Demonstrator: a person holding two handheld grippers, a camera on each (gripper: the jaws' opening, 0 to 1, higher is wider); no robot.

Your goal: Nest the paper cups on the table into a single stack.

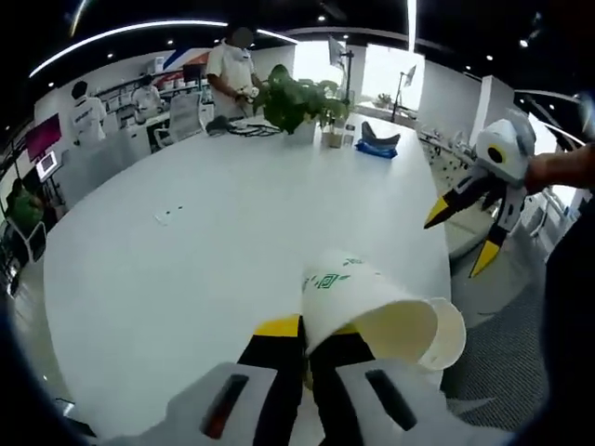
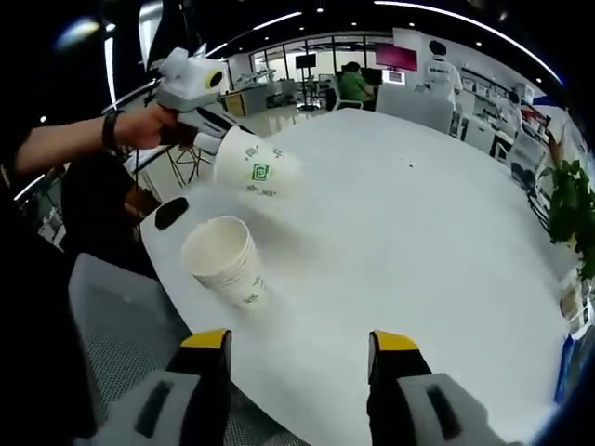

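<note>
Cups first: one paper cup (image 1: 372,311) sits pinched in my left gripper (image 1: 302,348), low and centre in the left gripper view, its mouth turned toward the lower right and a green printed mark on its side. A second rim (image 1: 449,336) shows just behind that mouth, at the lower right; whether it belongs to another cup on the desk I cannot tell from there. In the right gripper view the held cup (image 2: 253,165) is in the upper left, tilted, gripped by the left gripper (image 2: 200,111) with a hand (image 2: 149,125) behind it. Just below it, left of centre, a stack of cups (image 2: 226,260) stands upright on the white desk (image 2: 400,232) near its edge, apart from the held cup.

My right gripper (image 2: 302,358) rises from the bottom of its view with the yellow-tipped fingers (image 2: 206,342) spread wide and nothing between them. It also appears at the right edge of the left gripper view (image 1: 465,232), fingers apart, off the desk's (image 1: 214,269) edge.

A potted plant (image 1: 297,102) stands at the desk's far end, top centre.
</note>
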